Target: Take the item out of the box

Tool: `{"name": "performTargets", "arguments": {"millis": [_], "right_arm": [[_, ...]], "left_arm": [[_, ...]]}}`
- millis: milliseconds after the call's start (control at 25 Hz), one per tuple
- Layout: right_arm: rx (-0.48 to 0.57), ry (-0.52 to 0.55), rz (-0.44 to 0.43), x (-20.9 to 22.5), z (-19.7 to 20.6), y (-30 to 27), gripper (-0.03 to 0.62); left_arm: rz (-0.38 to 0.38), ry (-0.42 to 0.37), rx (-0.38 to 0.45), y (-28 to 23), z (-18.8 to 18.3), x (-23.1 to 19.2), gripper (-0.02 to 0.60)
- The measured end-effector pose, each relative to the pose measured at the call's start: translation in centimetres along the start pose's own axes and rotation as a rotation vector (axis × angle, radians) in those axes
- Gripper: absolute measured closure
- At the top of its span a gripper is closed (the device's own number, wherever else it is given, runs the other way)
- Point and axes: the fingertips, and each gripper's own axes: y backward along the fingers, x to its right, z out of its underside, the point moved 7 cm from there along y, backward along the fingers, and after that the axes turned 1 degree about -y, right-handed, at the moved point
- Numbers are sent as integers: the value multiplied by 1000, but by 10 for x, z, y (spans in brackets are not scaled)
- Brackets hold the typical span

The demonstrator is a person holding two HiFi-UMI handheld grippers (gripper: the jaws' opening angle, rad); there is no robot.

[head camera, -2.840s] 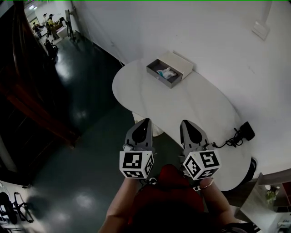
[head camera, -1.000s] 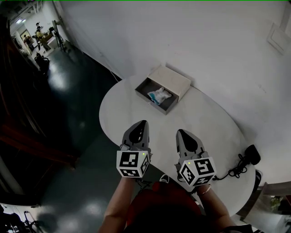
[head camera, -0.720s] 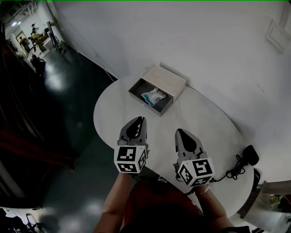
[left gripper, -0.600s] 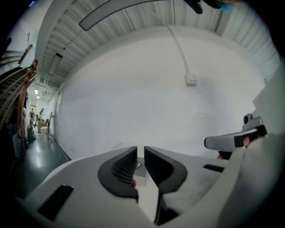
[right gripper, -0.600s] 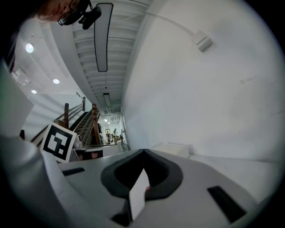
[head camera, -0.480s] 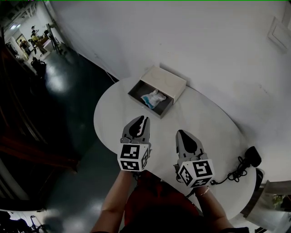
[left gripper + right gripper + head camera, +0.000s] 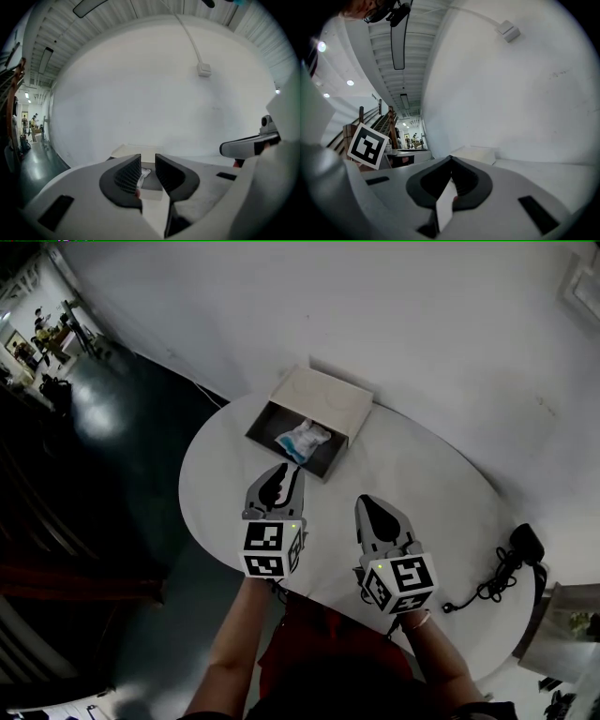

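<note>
An open drawer-style box (image 7: 307, 418) lies at the far end of the white oval table (image 7: 422, 484). A blue and white packet (image 7: 298, 439) rests in its dark tray. My left gripper (image 7: 284, 472) hovers just short of the tray's near edge, its jaws opening with nothing between them. In the left gripper view the box (image 7: 136, 152) and a bit of the packet (image 7: 146, 173) show through the gap of that gripper (image 7: 148, 165). My right gripper (image 7: 367, 506) hangs over the table's middle, shut and empty. The right gripper view has the box (image 7: 473, 153) ahead of the shut gripper (image 7: 451, 161).
A black charger with a coiled cable (image 7: 511, 563) lies at the table's right end. A white wall (image 7: 450, 324) runs close behind the table. Dark glossy floor (image 7: 103, 521) lies to the left, with people far off in a lit room (image 7: 42, 334).
Both grippers have come forward over the table toward the box. The left gripper's jaws, shut a second ago, now stand slightly apart.
</note>
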Motion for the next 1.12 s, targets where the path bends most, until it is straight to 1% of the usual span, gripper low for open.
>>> {"name": "performTargets", "arguments": {"millis": [160, 240, 520, 680, 960, 1120], "right_arm": [[3, 1, 40, 1, -4, -16, 580], [6, -1, 59, 0, -6, -22, 580], [12, -9, 124, -2, -10, -41, 580], [5, -19, 166, 0, -7, -49, 580], [3, -37, 235, 3, -4, -64, 580], [0, -44, 268, 5, -3, -70, 580]], "left_arm": [[53, -12, -26, -18, -2, -10, 498], [82, -21, -43, -26, -4, -16, 475], [164, -82, -113, -58, -5, -33, 412], [212, -107, -159, -75, -1, -41, 393], [313, -198, -294, -107, 16, -51, 370], [360, -256, -345, -124, 22, -52, 350]]}}
